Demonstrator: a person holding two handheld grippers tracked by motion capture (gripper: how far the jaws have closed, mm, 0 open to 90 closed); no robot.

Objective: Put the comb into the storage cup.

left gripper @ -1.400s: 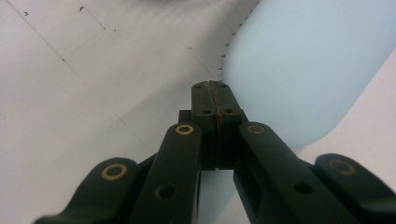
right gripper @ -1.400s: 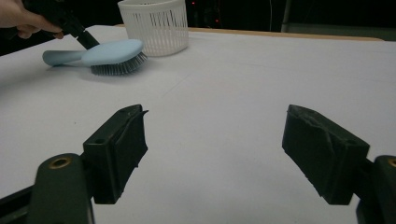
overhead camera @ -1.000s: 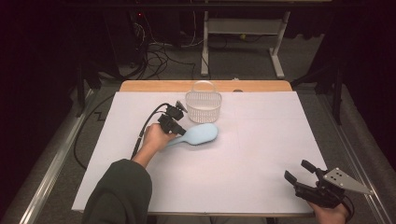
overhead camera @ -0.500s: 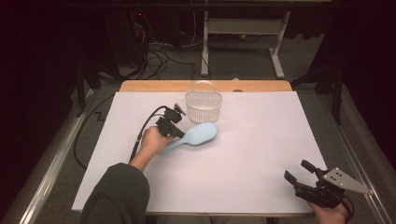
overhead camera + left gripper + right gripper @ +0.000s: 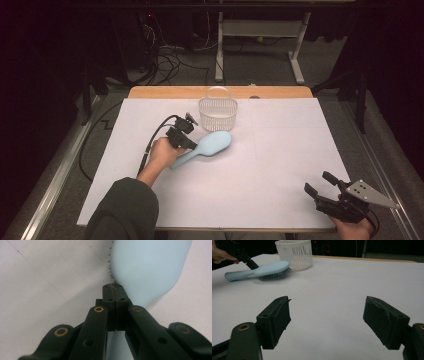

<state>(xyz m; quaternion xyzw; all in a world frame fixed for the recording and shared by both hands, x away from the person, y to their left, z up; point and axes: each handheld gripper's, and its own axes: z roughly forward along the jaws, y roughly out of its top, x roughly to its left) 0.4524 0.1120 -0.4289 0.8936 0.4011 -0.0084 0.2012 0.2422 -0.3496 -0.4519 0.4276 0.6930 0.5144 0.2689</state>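
Hairbrush, pale blue, lies on the white table left of centre, head toward the white basket, handle angled back toward the person's left hand. Basket sits just beyond the brush head, near the table's far edge.

High view: left gripper is down at the neck of the brush, where handle meets head. Contact cannot be told from this angle.

Left gripper view: jaws fully closed, pads pressed flat together with nothing between them; tip sits at the edge of the brush's blue back. A row of bristle tips shows along that edge.

Right gripper view: side-on look at the brush, bristles down on the table, basket just behind. Right gripper jaws stand wide apart, empty, over bare table.

High view places the right gripper at the near right corner, well apart from the brush.
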